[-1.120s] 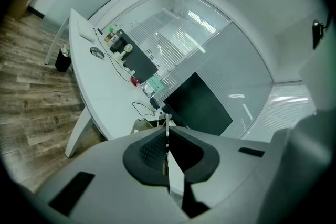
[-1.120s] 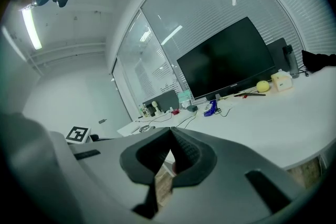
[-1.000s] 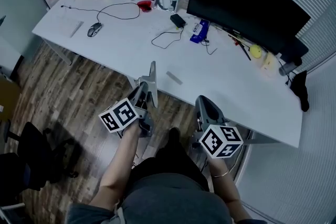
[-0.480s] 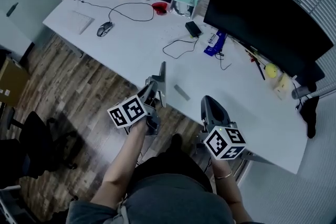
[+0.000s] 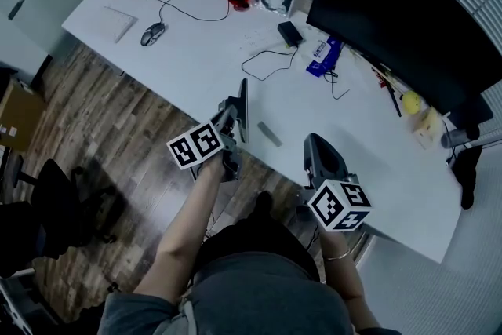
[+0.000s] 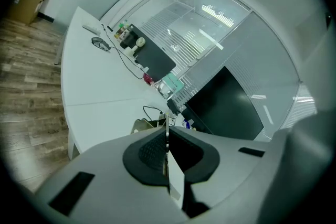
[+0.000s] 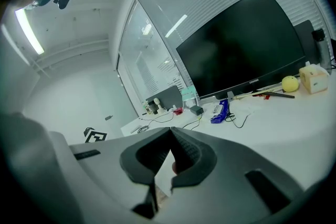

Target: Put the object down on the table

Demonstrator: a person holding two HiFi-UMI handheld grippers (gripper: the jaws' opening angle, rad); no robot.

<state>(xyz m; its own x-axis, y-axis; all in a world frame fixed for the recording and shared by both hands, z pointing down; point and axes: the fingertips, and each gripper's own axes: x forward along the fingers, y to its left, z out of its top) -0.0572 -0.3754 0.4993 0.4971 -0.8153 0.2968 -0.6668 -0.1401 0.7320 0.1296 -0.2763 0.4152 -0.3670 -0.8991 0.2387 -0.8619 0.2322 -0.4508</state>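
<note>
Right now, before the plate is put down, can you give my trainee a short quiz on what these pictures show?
1. True or false: the left gripper has its jaws shut on a thin flat plate.
2. Which thing lies on the white table close in front of the black monitor? A. a yellow ball B. a banana C. a coffee mug
3. Fill in: the jaws of the right gripper are ____, with nothing held between them.

Key: 1 true; 2 A; 3 shut.
</note>
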